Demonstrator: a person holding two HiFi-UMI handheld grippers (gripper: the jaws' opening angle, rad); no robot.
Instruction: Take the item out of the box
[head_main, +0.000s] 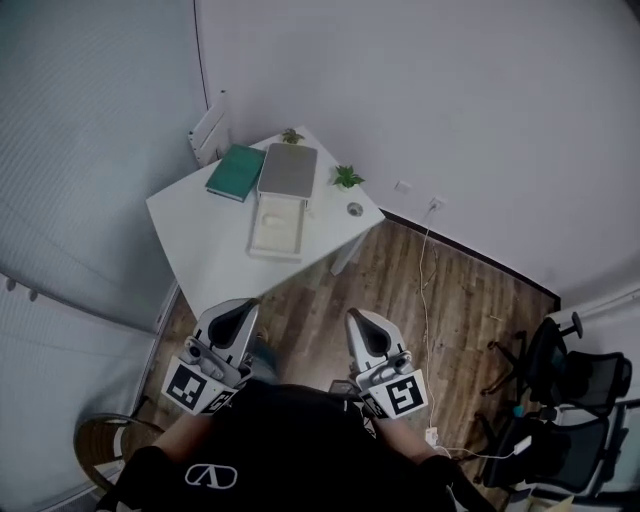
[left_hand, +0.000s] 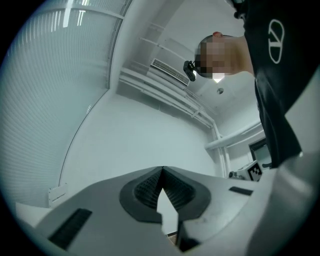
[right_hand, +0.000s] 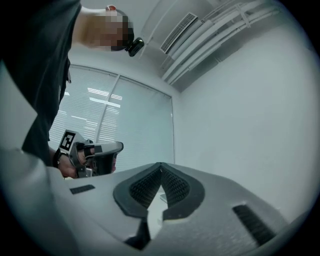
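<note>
the person is standing well back from the white desk (head_main: 195, 235), holding both grippers close to the body above the wood floor (head_main: 400, 280). the left gripper (head_main: 243, 306) is pointing toward the desk's near corner. in its own view its jaws are pressing together, the ribbed pads (left_hand: 147, 189) meeting at the tips with nothing between them and only a pale wall beyond. the right gripper (head_main: 357, 316) is showing the same thing: jaws pressed together, tips touching, pinching nothing. the hands behind both marker cubes are mostly hiding under the person's dark top (head_main: 290, 450).

the box (head_main: 277, 243) is lying open, by the look of it, on the desk along the near-right edge, well apart from both grippers. a pale rounded item (head_main: 272, 214) is sitting inside it toward its far end; it is too small and washed out to tell what it is. a flat grey slab (head_main: 288, 170) is lying just behind the box toward the far corner, and whether it is the box's lid or something else cannot be told. a green book (head_main: 236, 171) is lying beside the slab, toward the far-left edge. one small plant (head_main: 291, 135) is standing at the far corner and another (head_main: 347, 177) near the right corner, with a small round thing (head_main: 355, 209) beside it that is too tiny to name.

dark office chairs (head_main: 570, 370) are being cut off by the picture's right edge.
</note>
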